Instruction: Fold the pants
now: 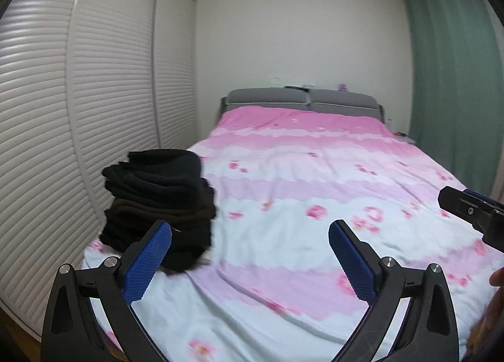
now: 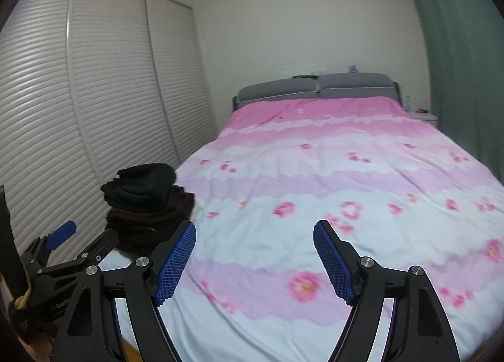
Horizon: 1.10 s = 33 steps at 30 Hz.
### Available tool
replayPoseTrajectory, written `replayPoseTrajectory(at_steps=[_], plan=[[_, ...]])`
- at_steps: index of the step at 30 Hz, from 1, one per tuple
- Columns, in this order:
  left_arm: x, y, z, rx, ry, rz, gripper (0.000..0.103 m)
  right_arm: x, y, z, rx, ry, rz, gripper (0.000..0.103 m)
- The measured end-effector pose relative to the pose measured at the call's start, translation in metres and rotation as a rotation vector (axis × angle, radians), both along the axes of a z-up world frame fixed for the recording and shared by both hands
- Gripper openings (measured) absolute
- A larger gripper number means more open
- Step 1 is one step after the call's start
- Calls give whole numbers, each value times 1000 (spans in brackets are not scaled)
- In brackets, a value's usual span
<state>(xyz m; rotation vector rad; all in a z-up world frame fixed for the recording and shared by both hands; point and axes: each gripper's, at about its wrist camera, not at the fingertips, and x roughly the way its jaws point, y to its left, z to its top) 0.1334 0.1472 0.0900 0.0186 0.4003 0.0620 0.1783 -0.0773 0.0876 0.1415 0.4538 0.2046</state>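
Observation:
A stack of folded dark pants sits on the near left corner of the bed; it also shows in the right wrist view. My left gripper is open and empty above the bed, with the stack just beyond its left finger. My right gripper is open and empty above the middle of the bed. The right gripper also shows at the right edge of the left wrist view. The left gripper shows at the lower left of the right wrist view.
The bed has a pink and white flowered cover and a grey headboard. White slatted wardrobe doors stand along the left. A green curtain hangs at the right, with a small nightstand beside it.

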Motion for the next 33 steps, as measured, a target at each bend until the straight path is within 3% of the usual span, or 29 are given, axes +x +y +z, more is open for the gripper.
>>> replayPoseTrajectory(at_steps=[4,9,18,23,33], plan=[[-29,-42,3,11,-6,-38,103,-44,-39,4,-24,-30,-63,78],[-66,-82,-1,29,-21,-56,103,-100,-81,3,-70,-58,-151,86],[-133,-134,-18,58,-13,-117,103,-171,-124,-14,-104,-26,-184,87],[-158,-142,-28,58,6,-119,103,-209,-130,-25,-127,-32,-214,88],[-176,-122,-22,21,22,-55,103,-228,-118,-16,-150,-99,-235,97]])
